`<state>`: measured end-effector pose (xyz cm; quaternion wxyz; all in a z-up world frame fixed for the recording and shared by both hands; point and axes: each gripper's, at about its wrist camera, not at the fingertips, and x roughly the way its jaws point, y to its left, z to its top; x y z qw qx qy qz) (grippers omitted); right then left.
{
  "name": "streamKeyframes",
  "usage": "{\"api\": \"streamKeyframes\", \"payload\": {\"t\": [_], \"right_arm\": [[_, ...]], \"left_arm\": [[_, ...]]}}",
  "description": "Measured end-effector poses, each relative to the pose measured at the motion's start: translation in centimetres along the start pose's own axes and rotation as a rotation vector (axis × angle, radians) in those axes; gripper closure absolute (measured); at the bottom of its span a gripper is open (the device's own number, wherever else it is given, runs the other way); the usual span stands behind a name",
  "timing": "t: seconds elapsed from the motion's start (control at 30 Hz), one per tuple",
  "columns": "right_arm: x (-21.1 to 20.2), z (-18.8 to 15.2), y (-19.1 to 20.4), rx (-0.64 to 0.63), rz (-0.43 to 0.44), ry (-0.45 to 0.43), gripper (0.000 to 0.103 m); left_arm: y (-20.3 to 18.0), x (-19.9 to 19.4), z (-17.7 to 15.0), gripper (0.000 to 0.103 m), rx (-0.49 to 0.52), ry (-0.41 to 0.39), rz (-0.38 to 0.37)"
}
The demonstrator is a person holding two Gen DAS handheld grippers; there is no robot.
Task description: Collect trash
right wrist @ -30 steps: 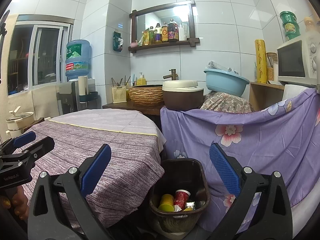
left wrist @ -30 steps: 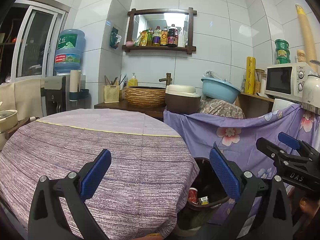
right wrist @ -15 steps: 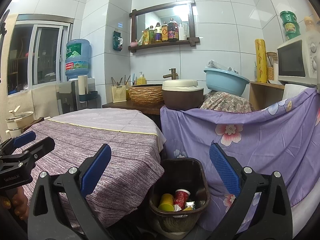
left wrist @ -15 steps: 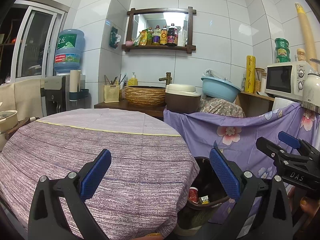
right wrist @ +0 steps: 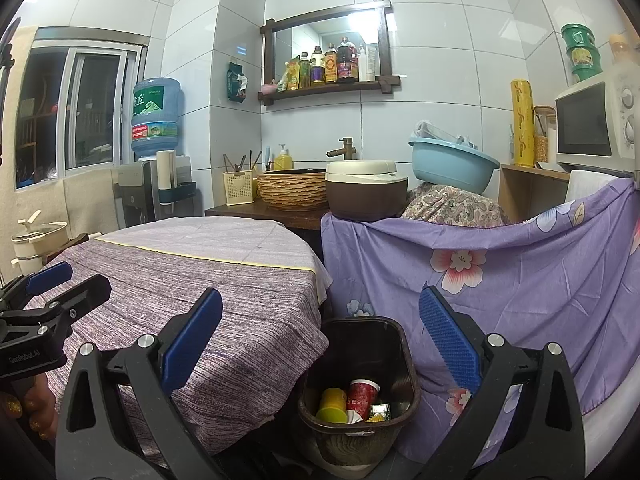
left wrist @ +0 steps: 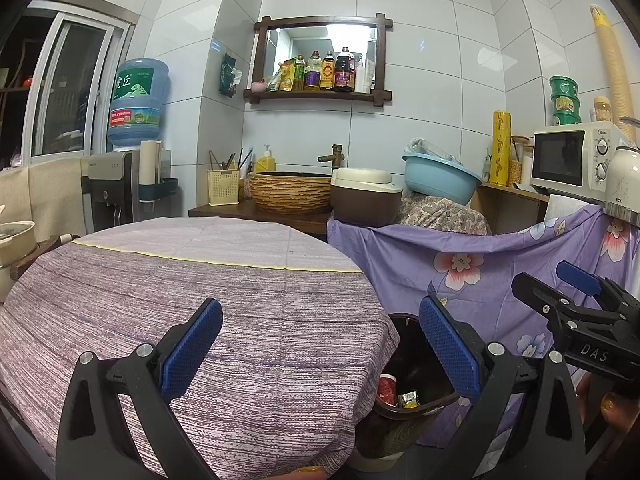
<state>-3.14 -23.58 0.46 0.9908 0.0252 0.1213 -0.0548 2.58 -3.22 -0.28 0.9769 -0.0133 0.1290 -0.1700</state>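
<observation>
Brown bin [right wrist: 356,416] holds cups beside table [right wrist: 224,280] | left tool [left wrist: 320,344], right tool [right wrist: 320,344] released, empty

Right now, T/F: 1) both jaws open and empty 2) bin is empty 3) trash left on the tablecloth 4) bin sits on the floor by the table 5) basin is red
1) Left gripper and right gripper have jaws open, empty: true.
2) Bin is empty: false; it holds a red cup, a yellow cup and wrappers.
3) Trash lies on the tablecloth: false; none visible.
4) Bin sits low beside the table: true.
5) Basin is red: false; it is light blue.
</observation>
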Motion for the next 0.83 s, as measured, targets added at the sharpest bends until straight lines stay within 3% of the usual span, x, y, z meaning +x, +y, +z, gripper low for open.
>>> {"api": "streamKeyframes", "payload": {"t": [0.83], "right_arm": [[0.22,-0.08,-0.54,-0.003,0.003,0.003,0.006]], "left_arm": [[0.19,0.04,-0.33,0.005,0.001,0.004,0.007]]}}
